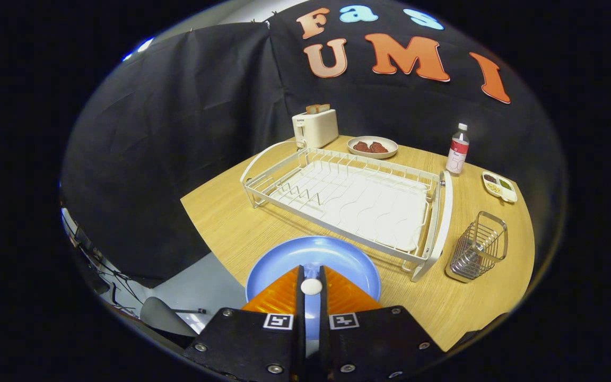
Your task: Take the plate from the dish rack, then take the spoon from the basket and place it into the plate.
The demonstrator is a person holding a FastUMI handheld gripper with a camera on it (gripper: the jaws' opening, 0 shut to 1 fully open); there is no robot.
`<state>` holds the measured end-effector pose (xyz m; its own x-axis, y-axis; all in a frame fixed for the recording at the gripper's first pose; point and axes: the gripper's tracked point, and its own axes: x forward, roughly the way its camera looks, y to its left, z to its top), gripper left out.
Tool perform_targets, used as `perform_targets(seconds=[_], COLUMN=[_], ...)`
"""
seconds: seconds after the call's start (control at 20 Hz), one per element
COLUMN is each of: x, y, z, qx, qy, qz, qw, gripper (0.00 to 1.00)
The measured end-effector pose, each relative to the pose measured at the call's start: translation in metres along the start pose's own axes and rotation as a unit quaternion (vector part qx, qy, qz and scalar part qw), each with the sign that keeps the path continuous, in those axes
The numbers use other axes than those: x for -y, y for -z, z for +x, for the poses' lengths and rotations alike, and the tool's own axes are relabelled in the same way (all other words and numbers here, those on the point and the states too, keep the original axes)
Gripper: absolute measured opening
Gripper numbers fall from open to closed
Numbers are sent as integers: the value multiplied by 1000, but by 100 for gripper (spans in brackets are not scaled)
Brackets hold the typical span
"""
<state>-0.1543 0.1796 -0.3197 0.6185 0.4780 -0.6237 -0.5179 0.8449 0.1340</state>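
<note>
Fingers of the gripper (311, 289) are clenched on a white spoon (311, 286), whose end shows pinched between them directly over the blue plate (313, 260). The plate lies flat on the wooden table (231, 223), just in front of the dish rack (348, 201), which holds no dishes. Judged from this, the plate step is complete and the spoon is at the release stage.

Procedure: lower the spoon until it is close to the plate's flat centre, keep it level, then part the fingers slowly so it does not bounce or slide over the rim. Withdraw straight back.

The wire basket (478, 246) stands to the right beside the rack's end. Further off are a bottle (457, 149), a small divided dish (499, 186), a plate of food (372, 147) and a toaster (315, 127). None of these obstructs the placement
</note>
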Motion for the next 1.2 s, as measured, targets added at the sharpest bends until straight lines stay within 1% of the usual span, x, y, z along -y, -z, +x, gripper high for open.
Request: perform_targets(seconds=[0.1,0.2,0.4,0.5,0.55,0.6,0.65,0.75,0.85,0.95,1.05,1.2], x=[11,22,36,48,54,59,65,77,88,100,111,127], y=[9,26,31,28,24,19,10,-11,-34,-60,-89,-131], z=[5,8,2,-1,-5,-9,-13,-24,-39,-57,-79,-111], qx=[-13,-40,-48,-44,-38,-29,-18,8,38,72,112,170], qy=[9,17,29,45,52,62,71,87,106,123,141,168], qz=[-5,2,14,23,27,32,36,39,37,38,37,37], qw=[1000,999,998,998,998,997,997,995,993,989,983,970], gripper=[14,16,20,29,44,52,64,74,80,84,85,85])
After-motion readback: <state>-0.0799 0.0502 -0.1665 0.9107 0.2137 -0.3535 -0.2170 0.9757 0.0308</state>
